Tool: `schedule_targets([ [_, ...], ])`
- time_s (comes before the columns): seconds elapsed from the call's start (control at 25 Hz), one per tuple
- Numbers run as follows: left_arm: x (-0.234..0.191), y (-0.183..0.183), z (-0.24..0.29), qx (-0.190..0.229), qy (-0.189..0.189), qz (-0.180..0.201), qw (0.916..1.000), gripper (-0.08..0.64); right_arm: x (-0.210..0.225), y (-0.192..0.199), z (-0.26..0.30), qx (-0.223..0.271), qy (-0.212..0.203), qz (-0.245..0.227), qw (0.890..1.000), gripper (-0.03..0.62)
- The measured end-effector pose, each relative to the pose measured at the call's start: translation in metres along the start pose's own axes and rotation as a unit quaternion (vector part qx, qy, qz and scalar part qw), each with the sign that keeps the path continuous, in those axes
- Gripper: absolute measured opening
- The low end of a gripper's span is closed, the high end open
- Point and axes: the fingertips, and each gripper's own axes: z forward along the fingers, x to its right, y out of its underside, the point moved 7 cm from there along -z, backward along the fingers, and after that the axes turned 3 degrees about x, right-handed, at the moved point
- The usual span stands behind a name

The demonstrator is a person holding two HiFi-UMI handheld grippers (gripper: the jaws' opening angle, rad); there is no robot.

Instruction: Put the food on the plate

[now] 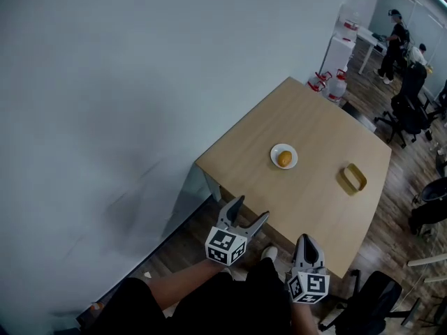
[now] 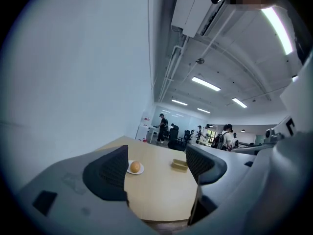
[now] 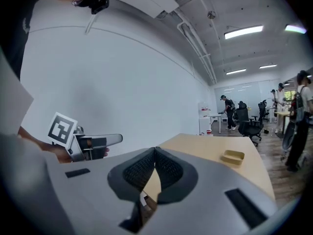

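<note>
Tabletop (image 1: 318, 194) carries white plate (image 1: 274, 153) holding orange food (image 1: 284, 158), yellow tray (image 1: 346, 176) nearby.

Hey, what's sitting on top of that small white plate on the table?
One round orange-brown piece of food sits on the plate, roughly centred. It covers the plate's middle. Nothing else shows on the bare rim.

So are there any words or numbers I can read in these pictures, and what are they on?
No words or numbers can be read anywhere.
left gripper: its cube shows black-and-white square patterns, not letters.
right gripper: its cube has the same kind of pattern, no letters.
jugs on the floor past the table's far corner: any labels are too small to read.
</note>
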Motion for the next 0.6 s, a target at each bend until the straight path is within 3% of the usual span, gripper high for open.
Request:
schedule_targets([
  [0.12, 0.014, -0.016, -0.035, 0.034, 0.005, -0.003, 0.9994, 0.344, -0.016, 0.001, -0.011, 0.001, 0.004, 0.002, 1.000, 0.060],
  [0.24, 0.025, -0.025, -0.061, 0.041, 0.017, -0.002, 0.9990, 0.342, -0.029, -0.005, -0.016, 0.015, -0.005, -0.003, 1.000, 0.060],
  [0.44, 0.027, -0.018, -0.085, 0.038, 0.021, -0.054, 0.9976, 0.324, -0.041, -0.019, -0.019, 0.036, -0.002, -0.010, 0.999, 0.060],
  [0.56, 0.026, -0.013, -0.092, 0.039, 0.009, -0.061, 0.9974, 0.091, -0.045, -0.023, -0.016, 0.034, 0.000, -0.020, 0.999, 0.060],
  [0.6, 0.025, -0.011, -0.091, 0.036, 0.011, -0.058, 0.9976, 0.089, -0.046, -0.022, -0.014, 0.031, -0.001, -0.022, 0.999, 0.060],
])
